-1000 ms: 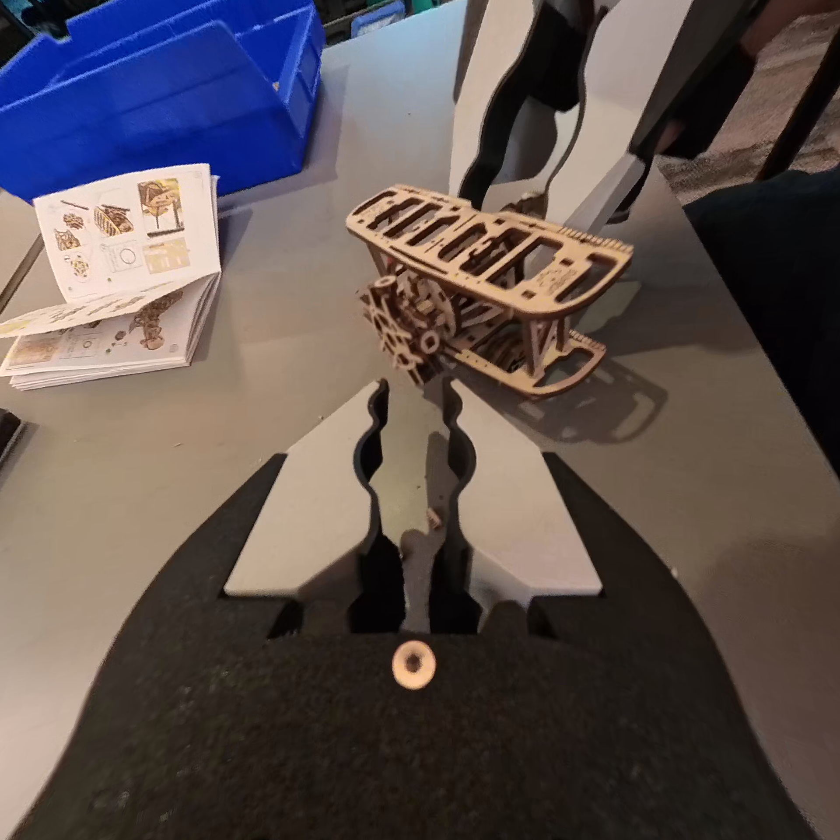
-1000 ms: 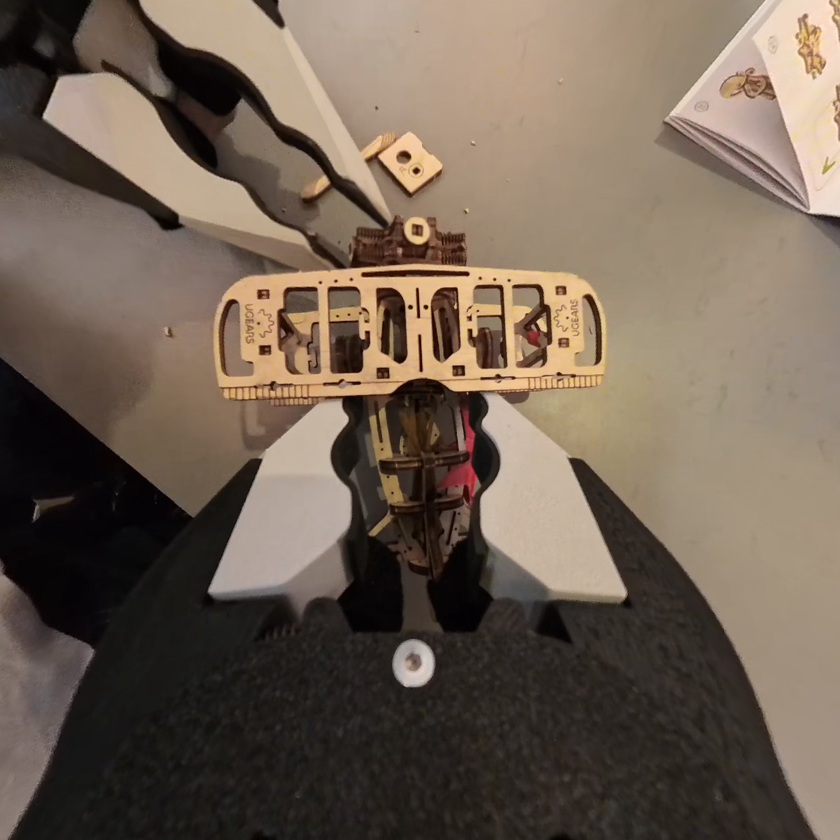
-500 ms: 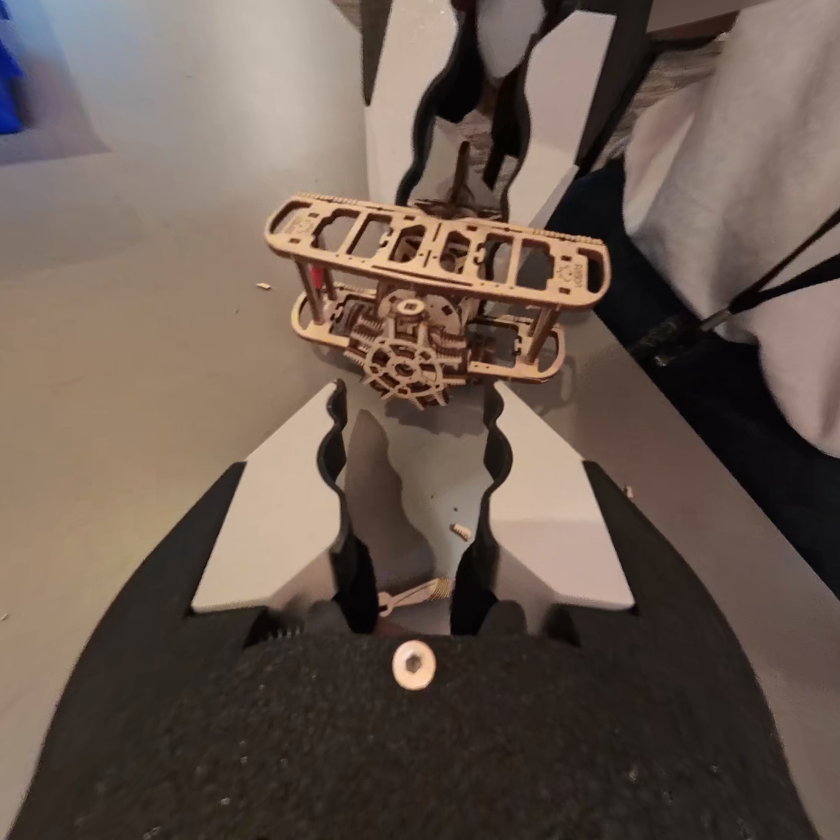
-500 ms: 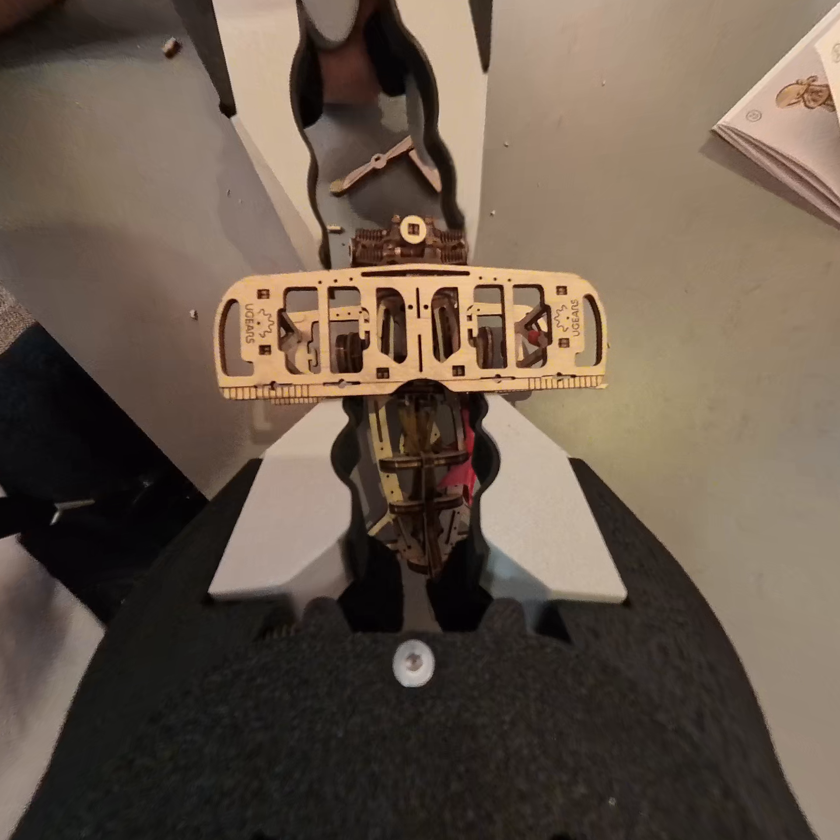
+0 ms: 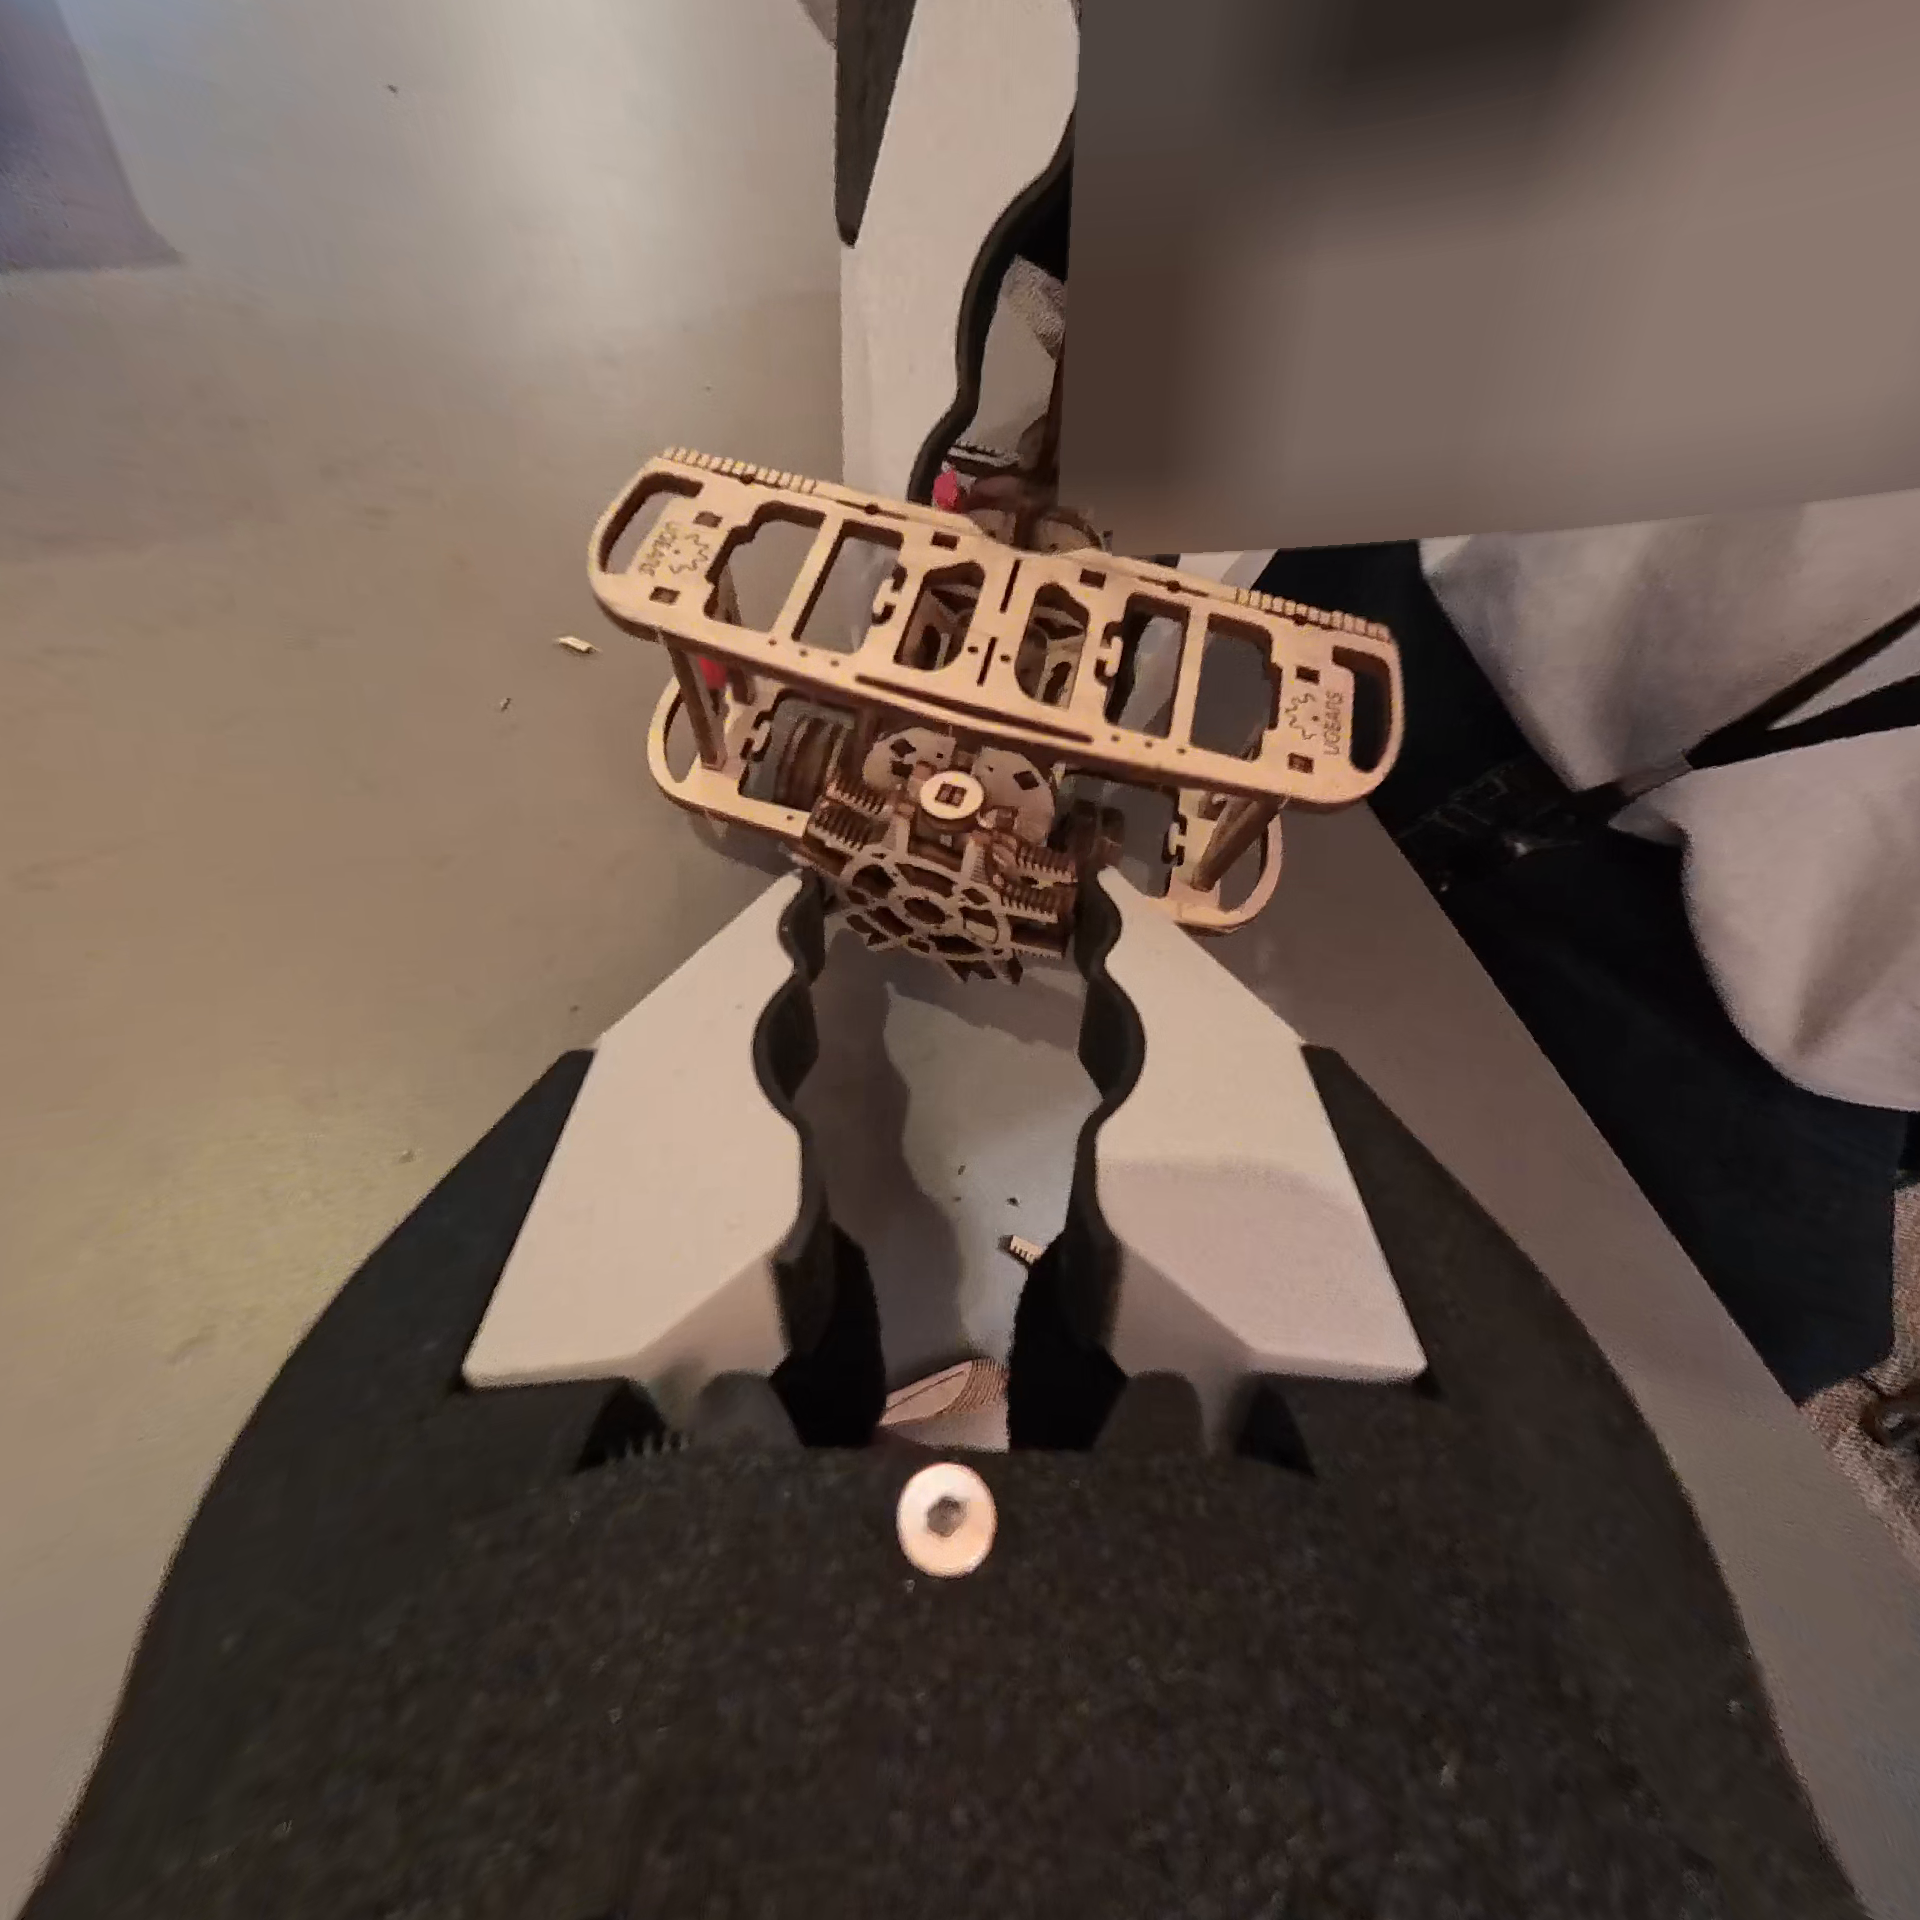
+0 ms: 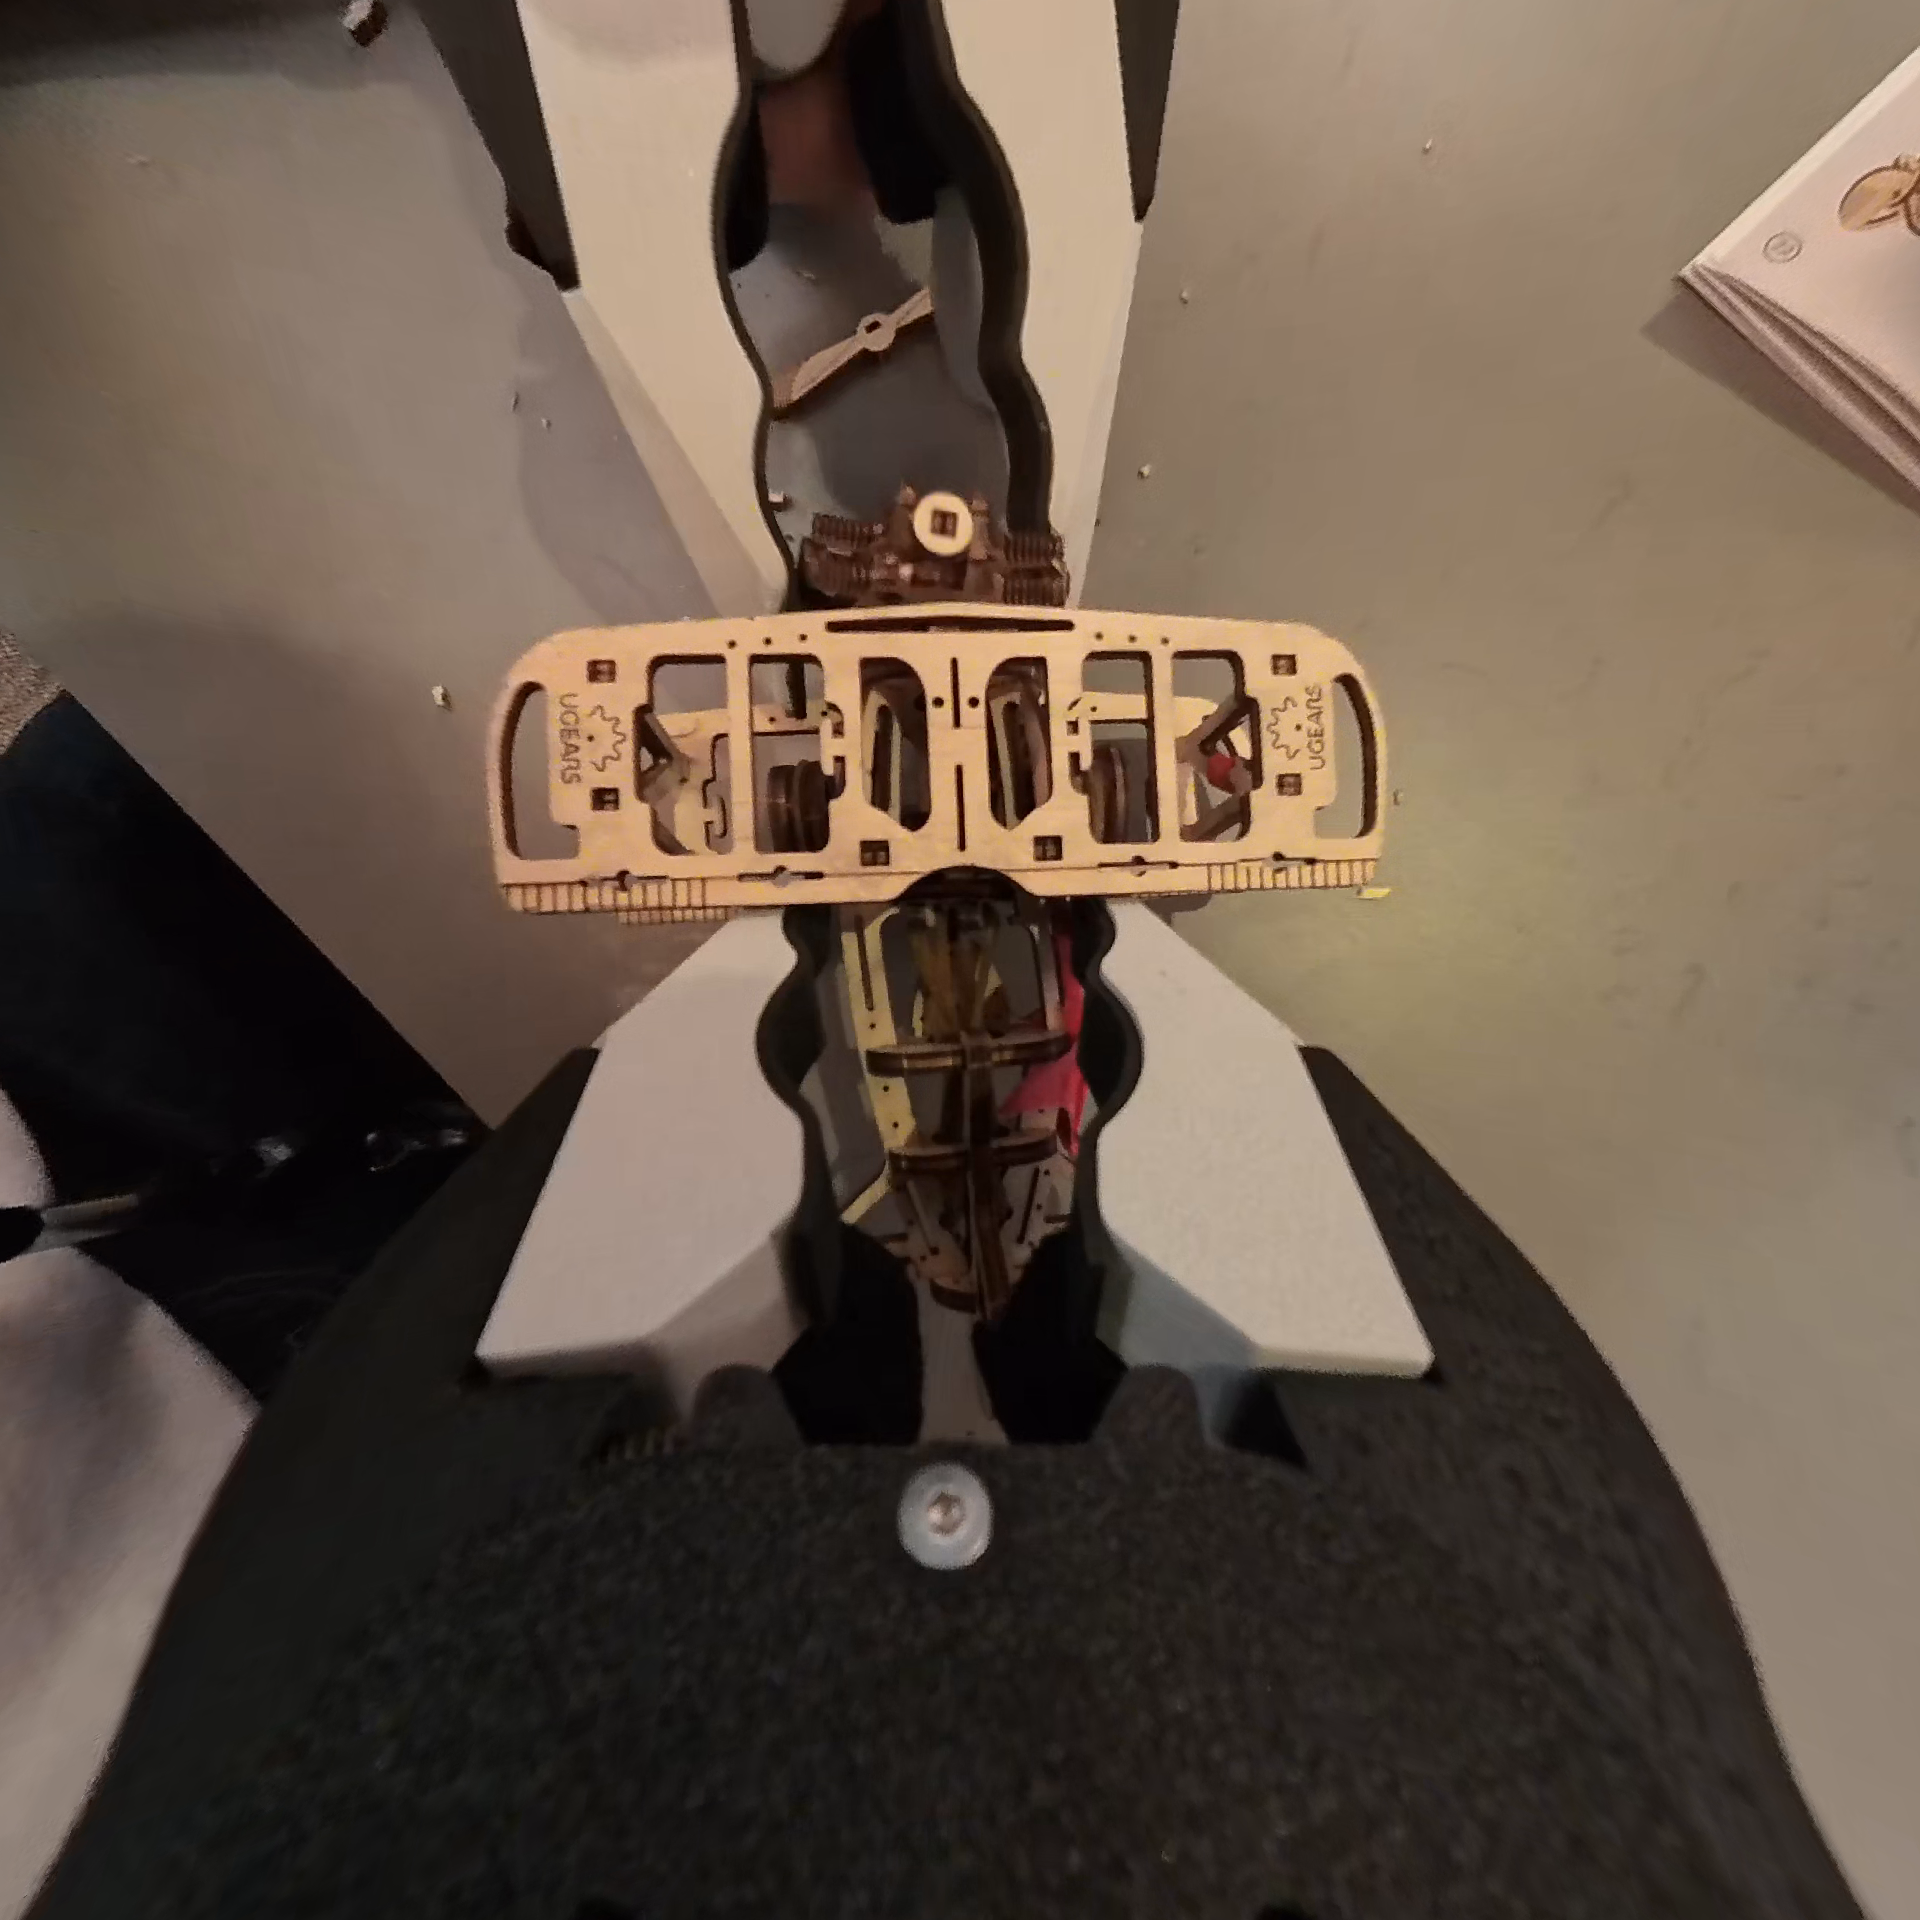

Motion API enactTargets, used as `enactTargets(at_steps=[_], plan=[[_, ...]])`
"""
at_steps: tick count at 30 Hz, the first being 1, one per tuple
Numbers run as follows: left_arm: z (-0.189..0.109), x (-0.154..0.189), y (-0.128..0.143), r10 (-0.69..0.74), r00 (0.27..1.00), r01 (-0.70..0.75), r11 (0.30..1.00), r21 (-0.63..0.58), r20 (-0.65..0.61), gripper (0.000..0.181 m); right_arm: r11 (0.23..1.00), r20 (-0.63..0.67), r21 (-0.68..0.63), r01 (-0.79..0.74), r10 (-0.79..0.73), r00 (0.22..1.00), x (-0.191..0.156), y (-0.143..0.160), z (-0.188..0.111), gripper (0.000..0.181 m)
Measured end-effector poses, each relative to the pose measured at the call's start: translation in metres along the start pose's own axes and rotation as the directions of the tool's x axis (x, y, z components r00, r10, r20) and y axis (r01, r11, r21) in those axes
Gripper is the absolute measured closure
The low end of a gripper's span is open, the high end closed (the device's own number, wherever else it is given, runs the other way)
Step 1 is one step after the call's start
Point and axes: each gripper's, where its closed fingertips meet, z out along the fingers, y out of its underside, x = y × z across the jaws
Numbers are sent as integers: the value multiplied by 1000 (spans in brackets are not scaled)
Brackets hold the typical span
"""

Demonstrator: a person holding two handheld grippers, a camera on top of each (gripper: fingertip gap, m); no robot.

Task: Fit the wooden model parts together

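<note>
Your right gripper clamps the nearly built biplane; your left gripper gapes empty at its nose. The propeller lies unfitted on the worktop.

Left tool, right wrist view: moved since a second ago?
Yes. The left tool swung right: it was left of the loose propeller, and now straddles it.

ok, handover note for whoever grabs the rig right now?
Right claw: shut on the wooden plane, gripping its body behind the wings.
Left claw: open, empty, tips either side of the plane's nose engine.
Propeller: loose on the table, seen between the left claw's fingers. Booklet lies off to the side.
Done: plane mostly built.
Left: probably pick up the propeller and fit it on the nose.
</note>
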Motion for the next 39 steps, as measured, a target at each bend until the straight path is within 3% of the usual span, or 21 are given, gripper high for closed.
enactTargets(at_steps=[5, 19, 30, 33, 39], plan=[[-1, 2, 1, -50, 999, 50, 998, 23, -17, 135, 1000, -7, 2, 13, -13, 1000, 0, -1, 1, 136], [-17, -5, 10, 84, 994, -86, 996, 31, 71, 118, 1000, -7, 4, 26, -26, 1000, 2, -2, 2, 136], [-7, -5, 1, 196, 979, -198, 980, 30, 65, 133, 1000, -6, 5, 30, -30, 1000, 3, -2, 3, 136], [-8, -2, 2, 129, 991, -130, 991, 35, 15, 134, 999, -9, 4, 46, -46, 999, 2, -2, 3, 136], [-7, 0, -1, -182, 971, 191, 981, 45, -158, 135, 998, -24, 9, 66, -66, 998, 4, -2, 3, 136]])
